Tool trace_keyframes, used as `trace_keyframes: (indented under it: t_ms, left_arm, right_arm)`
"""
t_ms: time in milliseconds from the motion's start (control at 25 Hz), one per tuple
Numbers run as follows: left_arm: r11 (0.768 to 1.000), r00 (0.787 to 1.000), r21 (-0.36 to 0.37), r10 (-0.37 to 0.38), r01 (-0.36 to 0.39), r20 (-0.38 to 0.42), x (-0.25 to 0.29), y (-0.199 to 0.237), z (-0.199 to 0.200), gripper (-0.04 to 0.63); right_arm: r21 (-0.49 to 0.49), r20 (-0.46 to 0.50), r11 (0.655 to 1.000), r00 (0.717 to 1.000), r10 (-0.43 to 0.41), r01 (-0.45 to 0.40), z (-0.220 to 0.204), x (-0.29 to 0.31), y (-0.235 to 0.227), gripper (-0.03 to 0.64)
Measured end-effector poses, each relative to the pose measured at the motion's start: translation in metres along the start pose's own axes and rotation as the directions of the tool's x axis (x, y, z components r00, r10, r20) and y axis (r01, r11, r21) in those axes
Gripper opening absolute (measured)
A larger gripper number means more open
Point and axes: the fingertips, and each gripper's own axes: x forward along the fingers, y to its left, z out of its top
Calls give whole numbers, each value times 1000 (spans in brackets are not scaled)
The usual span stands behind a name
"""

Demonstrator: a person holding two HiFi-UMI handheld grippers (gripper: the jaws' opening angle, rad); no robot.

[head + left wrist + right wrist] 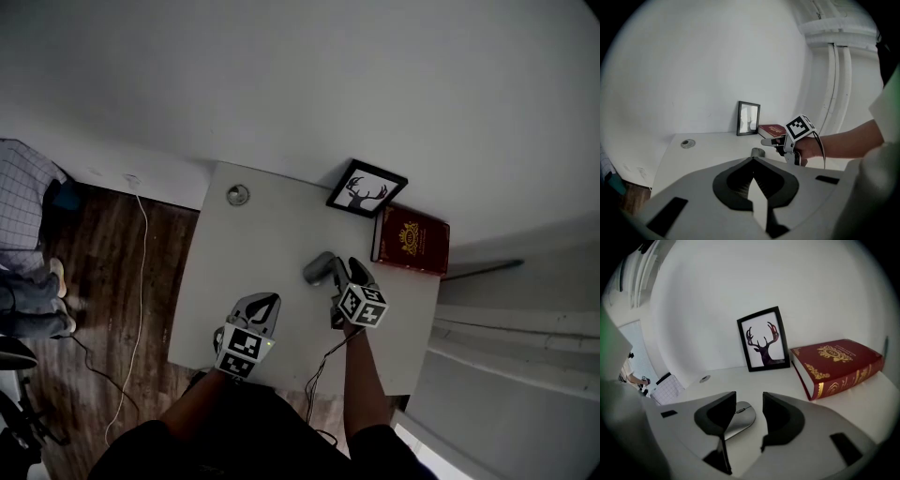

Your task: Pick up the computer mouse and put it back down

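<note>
The white table carries everything, and the main hazards sit along its back edge.

- The red book lies near the right side. A wide swing of the right gripper could strike it.
- The framed deer picture stands propped upright against the wall. A forward overshoot could topple it.
- The right gripper's jaws stand apart and grasp nothing.
- The left gripper is clenched on nothing near the front edge, well apart from the work. It poses little risk.
- The computer mouse rests on the table between the right jaws. It is off-centre, close against the left jaw, with bare table showing before the right jaw.

Closing from this offset would probably let one pad land first. That pad could push the mouse sideways, or the rounded, smooth-looking shell could squirt out.
</note>
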Motion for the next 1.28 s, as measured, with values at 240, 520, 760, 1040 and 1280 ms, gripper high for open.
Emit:
trace_keyframes:
  t_ms: [240,520,760,1040,1280]
  left_arm:
    - [1000,1000,16,-7,7,28,-1,-21,7,2]
    - [999,997,51,-7,3,78,-13,-55,16,2]
    - [998,993,55,1,-8,118,-35,-91,10,2]
    - [997,990,64,30,-40,141,-80,-138,-14,2]
    - [997,988,68,35,-45,150,-110,-170,-39,2]
  right_arm:
    - [-14,84,999,995,48,-47,18,-45,17,192]
    - [-71,154,991,981,120,-110,20,-119,53,189]
    - [-135,183,985,974,132,-108,4,-187,76,172]
    - [-171,239,980,961,137,-97,-22,-258,96,89]
    - [-226,243,970,959,146,-91,-48,-301,118,46]
